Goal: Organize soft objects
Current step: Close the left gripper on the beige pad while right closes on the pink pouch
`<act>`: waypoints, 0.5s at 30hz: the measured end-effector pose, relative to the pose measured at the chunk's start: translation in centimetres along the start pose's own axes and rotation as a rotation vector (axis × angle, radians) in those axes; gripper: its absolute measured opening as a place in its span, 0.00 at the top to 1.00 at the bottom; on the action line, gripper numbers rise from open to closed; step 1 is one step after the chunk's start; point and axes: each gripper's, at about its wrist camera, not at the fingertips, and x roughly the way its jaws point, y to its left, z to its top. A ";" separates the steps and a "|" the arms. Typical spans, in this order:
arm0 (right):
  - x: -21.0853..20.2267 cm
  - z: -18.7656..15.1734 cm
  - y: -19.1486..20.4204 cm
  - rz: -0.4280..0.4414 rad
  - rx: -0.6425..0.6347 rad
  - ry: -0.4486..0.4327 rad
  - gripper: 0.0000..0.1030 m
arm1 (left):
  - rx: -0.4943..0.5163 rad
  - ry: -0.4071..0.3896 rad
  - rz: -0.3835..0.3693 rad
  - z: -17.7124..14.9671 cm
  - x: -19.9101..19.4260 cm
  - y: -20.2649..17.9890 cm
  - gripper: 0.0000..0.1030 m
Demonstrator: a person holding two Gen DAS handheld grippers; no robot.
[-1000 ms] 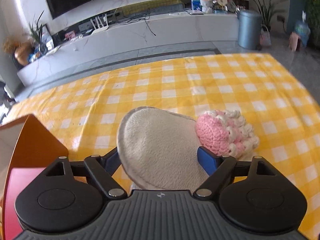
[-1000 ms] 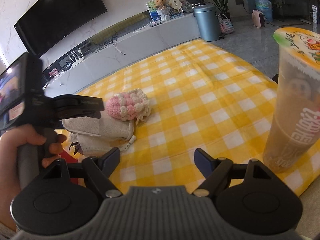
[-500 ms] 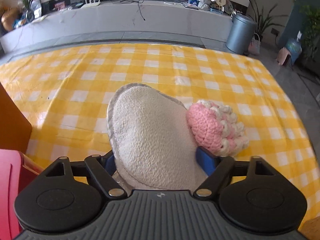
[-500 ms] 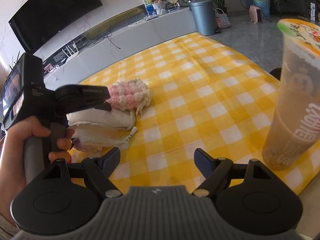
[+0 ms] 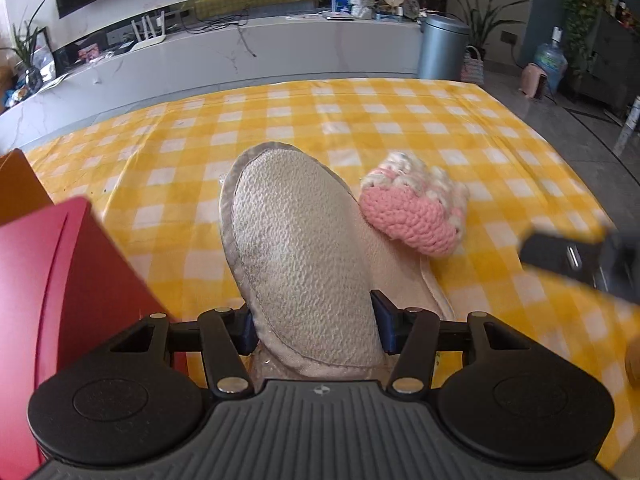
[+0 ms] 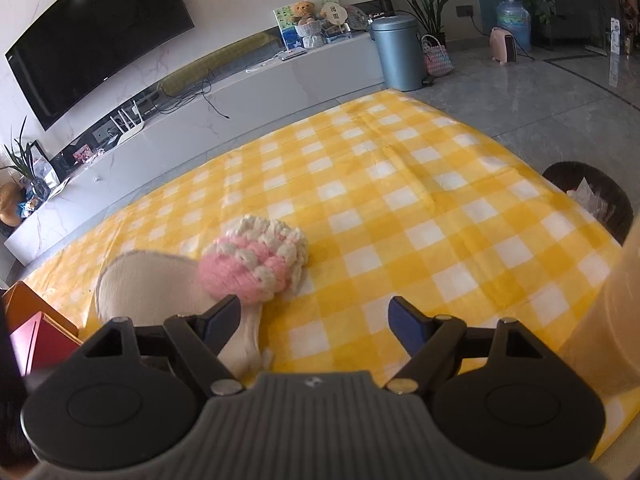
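Observation:
A beige slipper lies sole up on the yellow checked cloth, on top of a second beige slipper. My left gripper has its jaws closing on the heel, and both blue pads touch its sides. A pink and white crochet piece leans on the slippers' right side. In the right wrist view the crochet piece sits just beyond the left fingertip of my right gripper, which is open with only cloth between its fingers. The upper slipper shows to its left.
A red box and an orange box stand at the left. A tall drink cup rises at the table's right edge, with a dark bin beyond. A blurred dark finger of the right gripper enters from the right.
The left jaws have narrowed onto the slipper's heel. The right gripper has swung left toward the pink crochet piece, so the cup now sits at the frame's right edge.

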 end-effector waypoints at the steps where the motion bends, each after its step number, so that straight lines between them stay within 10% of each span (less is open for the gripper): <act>1: 0.0 0.2 -0.1 0.007 0.005 -0.005 0.22 | 0.012 0.001 -0.015 -0.5 -0.5 -0.1 0.40; 15: 1.9 0.7 1.0 0.017 -0.071 0.002 0.14 | 0.106 -0.133 -0.137 -4.9 -6.5 -0.1 0.29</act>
